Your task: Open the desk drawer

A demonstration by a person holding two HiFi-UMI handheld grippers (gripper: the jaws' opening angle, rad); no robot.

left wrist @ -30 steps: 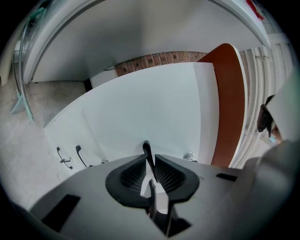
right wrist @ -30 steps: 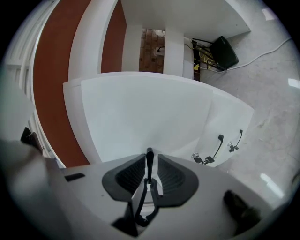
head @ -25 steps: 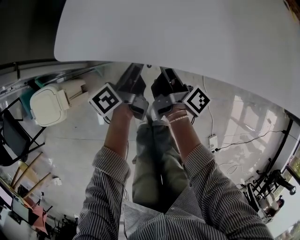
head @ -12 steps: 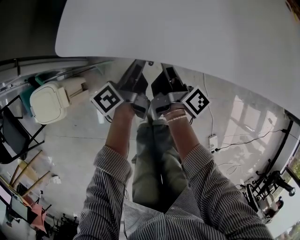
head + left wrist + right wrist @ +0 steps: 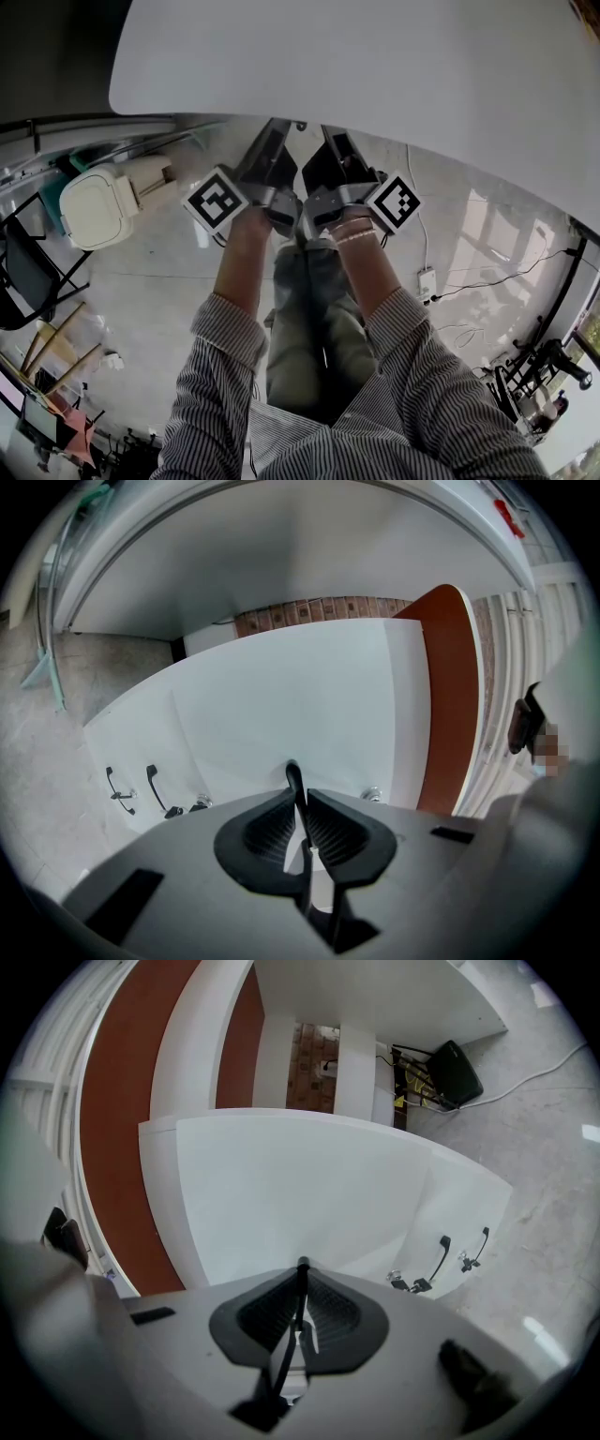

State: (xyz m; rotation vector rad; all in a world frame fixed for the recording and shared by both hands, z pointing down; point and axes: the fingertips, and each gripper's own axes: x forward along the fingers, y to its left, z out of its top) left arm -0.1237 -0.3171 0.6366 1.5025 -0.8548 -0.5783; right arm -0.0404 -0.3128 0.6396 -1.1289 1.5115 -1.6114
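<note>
The white desk top (image 5: 375, 56) fills the top of the head view. Both grippers reach under its front edge, side by side. In the left gripper view the white drawer front (image 5: 300, 686) stands close ahead, and a thin black handle (image 5: 293, 775) rises between the pads. My left gripper (image 5: 302, 822) has just been closing and is shut on that handle. My right gripper (image 5: 300, 1312) has also just been closing, and grips a thin black handle (image 5: 302, 1274) on the drawer front (image 5: 300, 1185). The jaw tips of the left gripper (image 5: 274, 133) and right gripper (image 5: 330, 139) are hidden under the desk edge.
Other black handles (image 5: 155, 789) (image 5: 441, 1255) show on the white cabinet's neighbouring fronts. A brown panel (image 5: 450, 696) stands beside the cabinet. On the floor are a white lidded bin (image 5: 94, 206), a black chair (image 5: 28, 272) and a power strip (image 5: 425, 281) with cables.
</note>
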